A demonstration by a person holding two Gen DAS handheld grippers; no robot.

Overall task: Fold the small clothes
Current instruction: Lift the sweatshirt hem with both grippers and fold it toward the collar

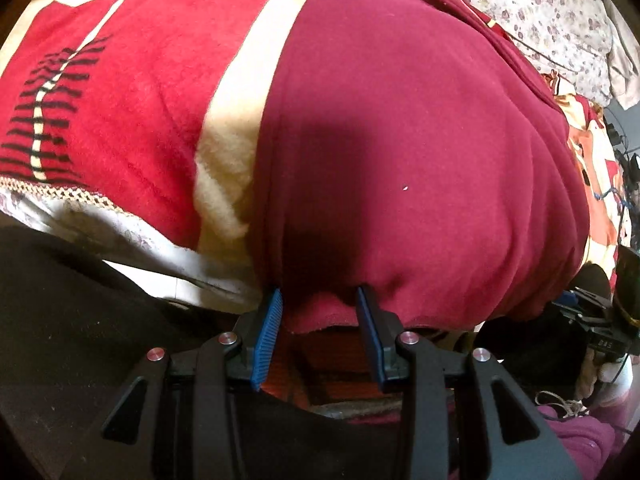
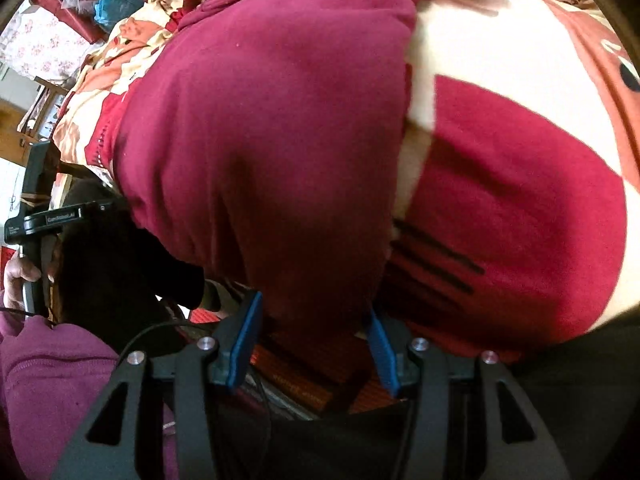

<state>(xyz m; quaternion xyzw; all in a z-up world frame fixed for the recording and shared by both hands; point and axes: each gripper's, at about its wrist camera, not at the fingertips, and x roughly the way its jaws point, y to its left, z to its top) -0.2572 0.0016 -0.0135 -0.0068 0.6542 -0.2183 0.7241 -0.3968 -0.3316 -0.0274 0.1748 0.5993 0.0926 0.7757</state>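
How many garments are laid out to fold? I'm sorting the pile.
1: a maroon garment spread on the patterned blanket, its near edge between both grippers' fingers. Others may be hidden off-frame.

I am in a lived-in bedroom of a home. Under me lies a bed covered with a plush fleece blanket (image 1: 132, 92) in red, cream and orange blocks with black fern-like markings. A maroon garment (image 1: 400, 140) is spread across it. Beyond the blanket there is floral-print bedding (image 1: 552, 12), white with small purple-brown flowers, bunched up like a quilt or pillow. At the far side of the bed, in my right view, household clutter is heaped: a blue plastic bag (image 2: 110, 8) and a red box (image 2: 64, 12). Tangled cables (image 1: 624, 168) hang off the bed's edge in my left view.
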